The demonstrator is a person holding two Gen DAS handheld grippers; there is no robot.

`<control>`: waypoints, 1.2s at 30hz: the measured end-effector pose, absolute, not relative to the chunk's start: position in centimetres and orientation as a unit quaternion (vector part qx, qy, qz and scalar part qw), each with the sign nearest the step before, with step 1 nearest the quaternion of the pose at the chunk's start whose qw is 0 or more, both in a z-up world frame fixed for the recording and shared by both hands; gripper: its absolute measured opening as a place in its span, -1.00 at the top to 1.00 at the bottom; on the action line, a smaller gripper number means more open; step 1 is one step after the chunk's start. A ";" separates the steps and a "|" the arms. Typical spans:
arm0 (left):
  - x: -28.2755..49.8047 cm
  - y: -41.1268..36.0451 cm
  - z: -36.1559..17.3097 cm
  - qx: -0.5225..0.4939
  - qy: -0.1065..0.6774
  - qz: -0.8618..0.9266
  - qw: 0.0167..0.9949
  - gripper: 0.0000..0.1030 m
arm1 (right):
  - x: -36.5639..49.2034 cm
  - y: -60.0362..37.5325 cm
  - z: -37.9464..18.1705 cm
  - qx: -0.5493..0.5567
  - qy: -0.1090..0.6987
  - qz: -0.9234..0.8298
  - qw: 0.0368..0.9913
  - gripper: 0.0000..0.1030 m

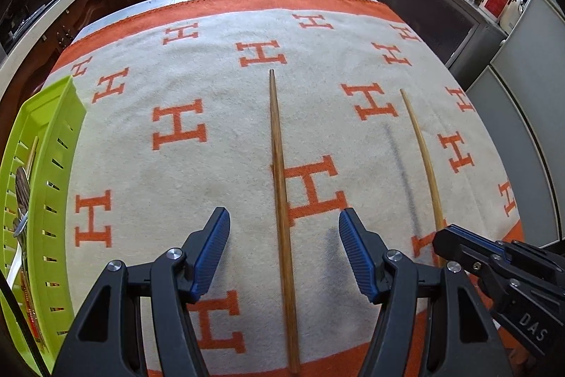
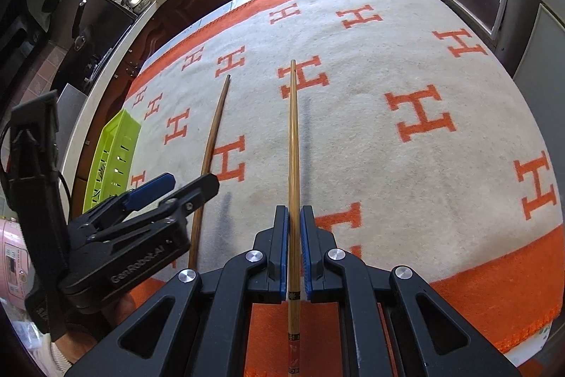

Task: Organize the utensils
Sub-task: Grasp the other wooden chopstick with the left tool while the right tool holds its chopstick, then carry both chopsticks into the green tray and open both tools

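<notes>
Chopstick (image 2: 292,143), light, stiff, slick, sits clamped in my right gripper (image 2: 293,246) near its butt, tip at twelve o'clock; left gripper (image 1: 284,257) gapes over the darker chopstick (image 1: 280,200)

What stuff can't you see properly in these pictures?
- Utensils inside the slotted lime-green plastic basket: left wrist view, cut by the frame edge and hidden by its wall; right wrist view, too small.
- Near end of the dark brown wooden chopstick: left wrist view, runs off the bottom edge.
- Printed handle of the pale bamboo chopstick: right wrist view, blurred.
</notes>
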State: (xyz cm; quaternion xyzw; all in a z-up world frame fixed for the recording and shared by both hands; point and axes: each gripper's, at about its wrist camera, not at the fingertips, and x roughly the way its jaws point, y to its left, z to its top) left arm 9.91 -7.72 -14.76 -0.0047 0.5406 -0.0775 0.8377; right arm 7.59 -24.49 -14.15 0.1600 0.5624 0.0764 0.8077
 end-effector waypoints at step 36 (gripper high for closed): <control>8.0 -8.6 -15.1 0.010 0.530 -0.087 0.843 0.91 | 6.6 -24.2 -14.1 0.171 0.556 0.103 0.807 0.87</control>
